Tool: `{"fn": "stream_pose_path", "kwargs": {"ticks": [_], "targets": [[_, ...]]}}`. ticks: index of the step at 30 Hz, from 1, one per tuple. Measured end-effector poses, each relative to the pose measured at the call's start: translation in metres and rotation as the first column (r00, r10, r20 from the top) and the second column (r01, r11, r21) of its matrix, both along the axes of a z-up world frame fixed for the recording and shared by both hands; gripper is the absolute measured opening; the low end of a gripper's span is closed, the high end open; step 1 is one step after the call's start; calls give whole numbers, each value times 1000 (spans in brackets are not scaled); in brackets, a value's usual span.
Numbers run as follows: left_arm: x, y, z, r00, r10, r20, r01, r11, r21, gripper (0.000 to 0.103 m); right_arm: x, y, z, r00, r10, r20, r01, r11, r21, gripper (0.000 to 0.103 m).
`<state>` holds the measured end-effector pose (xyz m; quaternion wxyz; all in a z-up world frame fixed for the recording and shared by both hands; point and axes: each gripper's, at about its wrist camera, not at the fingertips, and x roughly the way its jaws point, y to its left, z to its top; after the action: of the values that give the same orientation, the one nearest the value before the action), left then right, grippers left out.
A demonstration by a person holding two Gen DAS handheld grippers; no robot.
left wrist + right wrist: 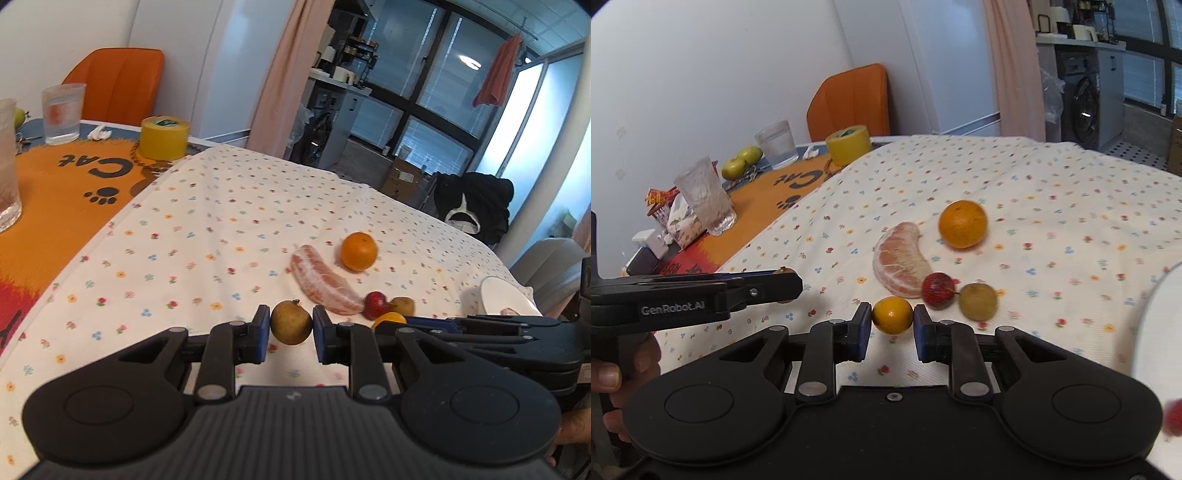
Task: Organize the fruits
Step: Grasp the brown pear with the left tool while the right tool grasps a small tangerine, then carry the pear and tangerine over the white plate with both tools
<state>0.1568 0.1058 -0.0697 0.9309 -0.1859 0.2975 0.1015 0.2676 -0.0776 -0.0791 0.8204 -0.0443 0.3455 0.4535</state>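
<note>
Both pairs of our blue-padded fingers are pinched on fruit above the floral tablecloth (207,229): our left gripper (291,330) clamps a round, dull brownish-green fruit (291,323) with a small stem nub, and our right gripper (892,318) squeezes a small, glossy yellow-orange fruit (892,315). Taking the peeled pomelo segment (901,258) as our landmark, a curved, pale-pink wedge with veined pith, the smooth round orange (962,223) lies just beyond it to the right, a red apple-like fruit (937,290) touches its near tip, and a second rough brownish fruit (979,301) sits right of that. A white bowl (1156,332) shows blurred at the right edge; something red (1174,419) shows at its near edge, too blurred to tell.
</note>
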Motion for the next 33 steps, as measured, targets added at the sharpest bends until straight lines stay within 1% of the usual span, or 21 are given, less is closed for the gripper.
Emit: {"fn": "stream_pose_path", "kwargs": {"ticks": [16, 33], "targets": [[25, -52, 16, 993, -118, 29, 117, 993, 29, 23, 2, -68, 24, 990, -126, 58, 123, 991, 54, 22], [50, -111, 25, 969, -244, 49, 241, 969, 48, 23, 3, -142, 29, 961, -265, 74, 258, 962, 89, 22]]}}
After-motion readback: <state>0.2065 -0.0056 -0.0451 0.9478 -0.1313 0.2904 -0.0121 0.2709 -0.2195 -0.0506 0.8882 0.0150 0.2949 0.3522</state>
